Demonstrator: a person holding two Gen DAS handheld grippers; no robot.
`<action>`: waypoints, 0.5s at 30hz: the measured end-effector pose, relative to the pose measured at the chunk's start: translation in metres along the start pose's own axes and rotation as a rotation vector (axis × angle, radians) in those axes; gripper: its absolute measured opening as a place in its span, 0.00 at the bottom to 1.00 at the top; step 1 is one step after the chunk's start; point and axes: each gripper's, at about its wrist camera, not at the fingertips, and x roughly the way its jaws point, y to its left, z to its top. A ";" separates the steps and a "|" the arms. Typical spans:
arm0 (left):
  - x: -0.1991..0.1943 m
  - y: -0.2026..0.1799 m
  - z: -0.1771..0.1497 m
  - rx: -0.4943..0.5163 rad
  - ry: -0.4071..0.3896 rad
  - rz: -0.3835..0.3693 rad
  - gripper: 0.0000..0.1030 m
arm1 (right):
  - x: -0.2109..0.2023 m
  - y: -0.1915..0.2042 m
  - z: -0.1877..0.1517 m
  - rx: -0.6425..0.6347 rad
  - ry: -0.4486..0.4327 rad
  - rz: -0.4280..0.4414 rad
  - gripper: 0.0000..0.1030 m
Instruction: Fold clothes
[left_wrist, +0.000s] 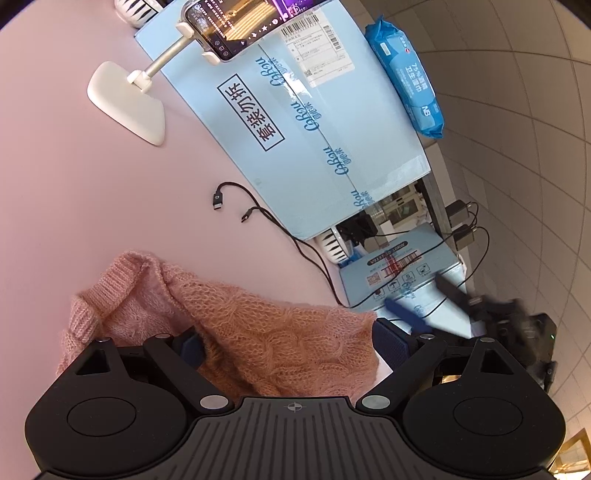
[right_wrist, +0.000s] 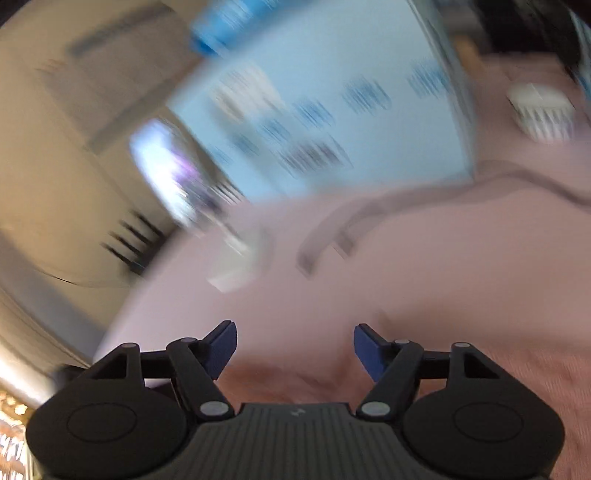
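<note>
Early in the fold, by the look of it: pink cable-knit wool sweater (left_wrist: 236, 325) bunched, not laid flat, ribbed edge (left_wrist: 110, 280) curled up at left. Sits at near edge of pale pink tabletop (left_wrist: 74, 184), directly under left gripper (left_wrist: 291, 347).

Left gripper: jaws wide, blue pads (left_wrist: 391, 343) straddling a raised hump of knit. Fabric between the pads, no pinch visible. Not holding. Tilted down over the cloth, pointing toward the large light-blue printed cardboard box (left_wrist: 314, 122).

Right gripper (right_wrist: 293, 349): jaws wide too, nothing between them. Right view heavily motion-blurred, so fast swing likely. Pink knit just below and right of the fingers (right_wrist: 480, 387). In the left view, seen blurred at right, beyond the table edge, above the smaller blue carton (left_wrist: 399, 273).

Next move, as a guess: close left on the hump or a hem, bring right to a matching edge, lift and spread flat before folding. Loose open knit, so snag and stretch risk; pinch on ribbing rather than mid-panel.

Clutter to avoid: black USB cables (left_wrist: 236, 206) loose on the table just beyond the sweater, white phone stand (left_wrist: 129, 99) with lit phone (left_wrist: 236, 26) further back, blue wet-wipes pack (left_wrist: 406, 77) on the box.
</note>
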 end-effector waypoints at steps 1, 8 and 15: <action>0.001 -0.001 0.000 0.001 0.003 0.008 0.90 | 0.010 -0.004 -0.001 0.029 0.043 -0.001 0.71; 0.005 -0.003 0.004 -0.012 0.031 0.040 0.90 | 0.024 0.011 -0.009 -0.100 -0.024 0.063 0.18; 0.006 0.000 0.008 -0.042 0.051 0.039 0.90 | -0.042 0.032 -0.026 -0.375 -0.383 0.117 0.17</action>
